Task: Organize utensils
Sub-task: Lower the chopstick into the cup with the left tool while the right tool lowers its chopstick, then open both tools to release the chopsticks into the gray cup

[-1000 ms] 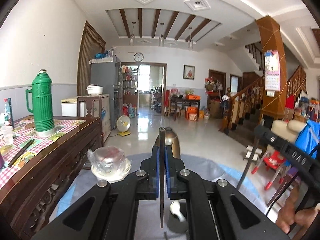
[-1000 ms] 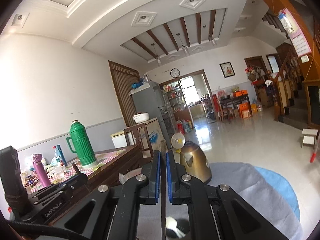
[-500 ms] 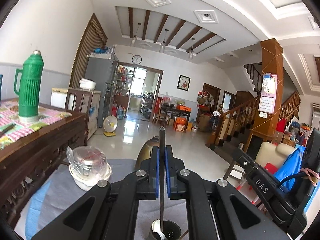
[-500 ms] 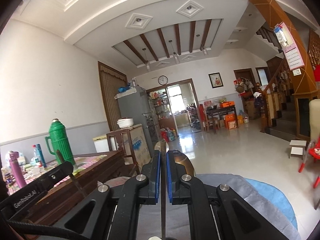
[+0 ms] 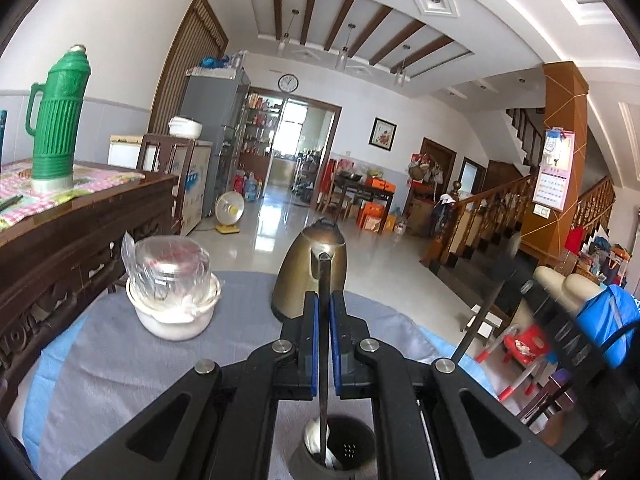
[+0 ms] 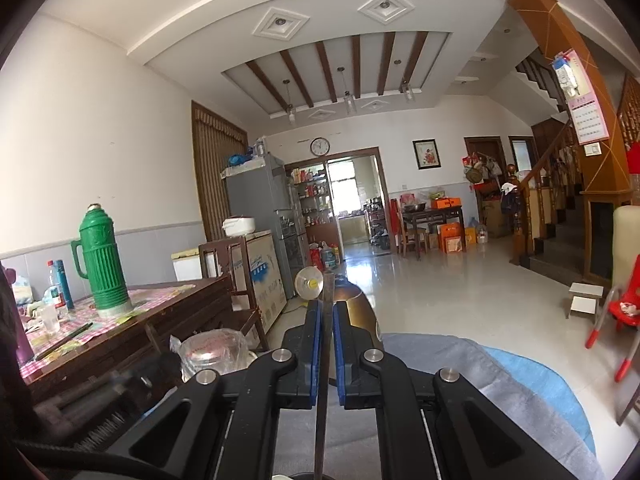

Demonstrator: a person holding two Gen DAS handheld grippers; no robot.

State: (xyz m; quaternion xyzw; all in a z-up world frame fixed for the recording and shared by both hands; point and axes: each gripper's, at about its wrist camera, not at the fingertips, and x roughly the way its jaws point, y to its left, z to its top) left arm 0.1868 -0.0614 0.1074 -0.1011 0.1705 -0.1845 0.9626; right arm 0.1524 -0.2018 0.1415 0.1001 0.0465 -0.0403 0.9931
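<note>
The left gripper (image 5: pixel 325 344) is clamped on a thin dark utensil (image 5: pixel 323 376) held upright; its lower end dips into the dark holder (image 5: pixel 352 446) directly beneath the jaws, where a spoon (image 5: pixel 314 438) already rests. The right gripper (image 6: pixel 327 348) likewise pinches a slim utensil handle (image 6: pixel 323 392) — its lower end runs out of view. Ahead of the left gripper stands a bronze kettle (image 5: pixel 308 276); ahead to its left, a white bowl (image 5: pixel 174 316) with a bagged cup — all on the grey-clothed table (image 5: pixel 120 360).
</note>
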